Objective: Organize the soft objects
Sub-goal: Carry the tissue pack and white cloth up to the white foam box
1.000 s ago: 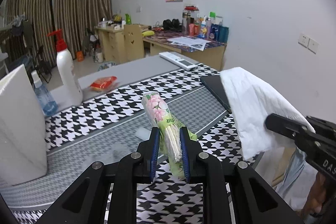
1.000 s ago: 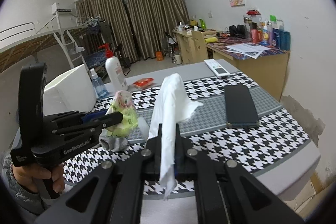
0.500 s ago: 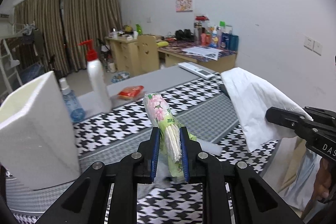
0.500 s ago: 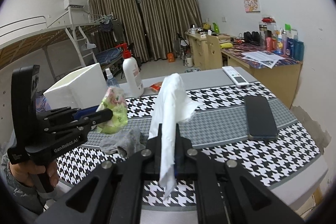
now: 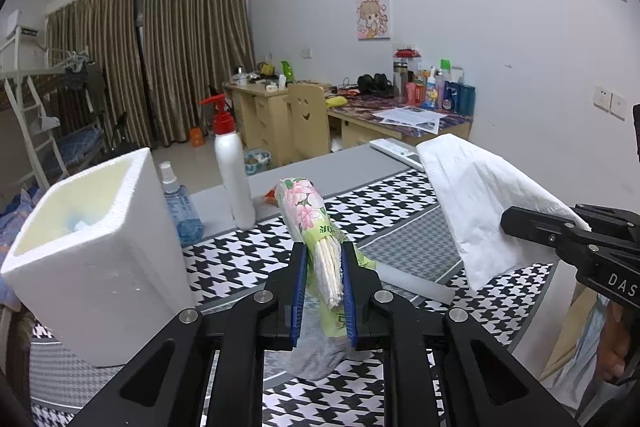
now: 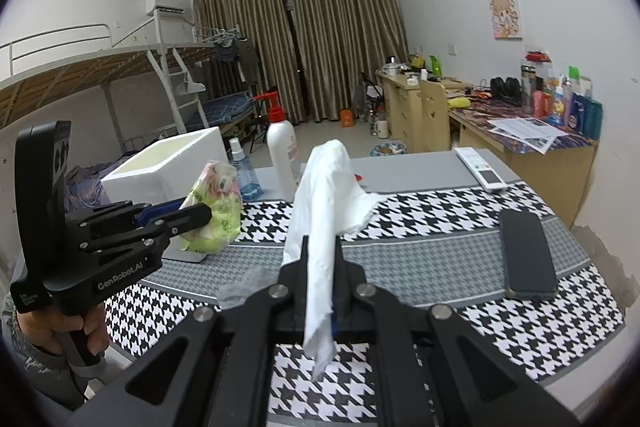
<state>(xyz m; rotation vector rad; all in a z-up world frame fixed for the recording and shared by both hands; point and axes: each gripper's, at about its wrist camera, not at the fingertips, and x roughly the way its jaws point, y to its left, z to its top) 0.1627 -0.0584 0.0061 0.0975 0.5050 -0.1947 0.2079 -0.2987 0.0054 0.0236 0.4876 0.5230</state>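
My left gripper (image 5: 323, 251) pinches a floral green tissue packet (image 5: 306, 205) upright above the houndstooth table (image 5: 400, 195), and its jaws are closing tighter on it. My right gripper (image 6: 322, 247) is shut on a white paper tissue (image 6: 324, 187) that stands up and droops between its fingers. In the right wrist view the left gripper (image 6: 200, 213) holds the packet (image 6: 218, 211) at the left, in front of a white foam box (image 6: 168, 163). In the left wrist view the box (image 5: 92, 227) stands open-topped to the left. A grey sock (image 5: 316, 355) lies on the table below the left gripper.
A white pump bottle (image 5: 234, 179) and a blue spray bottle (image 5: 180, 203) stand behind the foam box. A dark phone (image 6: 526, 255) and a remote (image 6: 482, 169) lie on the table's right side. A person's hand (image 6: 52, 331) grips the left handle.
Both grippers swung left with their loads; the foam box has come much closer and larger in the left wrist view. The grey sock now shows under the left gripper.
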